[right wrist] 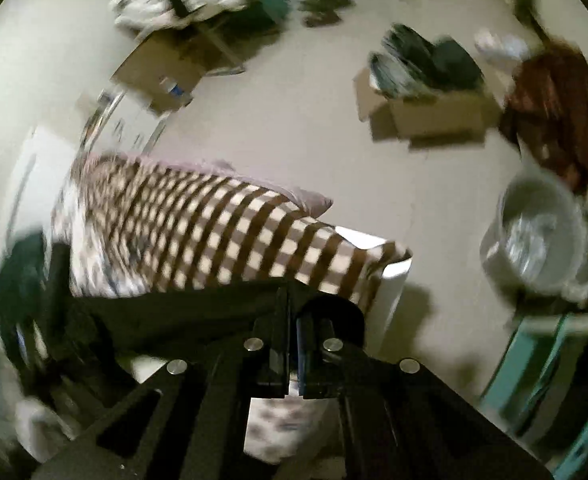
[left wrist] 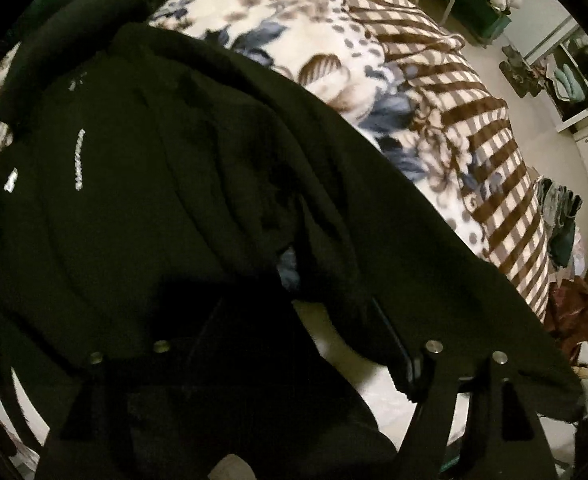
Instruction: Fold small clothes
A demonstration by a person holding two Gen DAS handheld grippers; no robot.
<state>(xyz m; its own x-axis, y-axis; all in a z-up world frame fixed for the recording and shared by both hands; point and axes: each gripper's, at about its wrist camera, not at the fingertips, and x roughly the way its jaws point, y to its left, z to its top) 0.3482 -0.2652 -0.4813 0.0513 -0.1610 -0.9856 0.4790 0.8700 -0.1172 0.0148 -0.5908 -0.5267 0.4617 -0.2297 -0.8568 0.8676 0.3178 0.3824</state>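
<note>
Beyond the right gripper (right wrist: 291, 320), whose jaws are pinching the black garment's (right wrist: 181, 316) edge, a cardboard box (right wrist: 434, 114) on the floor is holding clothes. Under the left gripper (left wrist: 277, 340), jaws standing wide, the garment is draping over the bed (left wrist: 474, 120).

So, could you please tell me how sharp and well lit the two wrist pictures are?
Left wrist: dim, the black garment nearly featureless, the blanket slightly soft, edges bent by the fisheye. Right wrist: strong motion smear over the boxes and bucket; only the gripper looks crisp.
</note>
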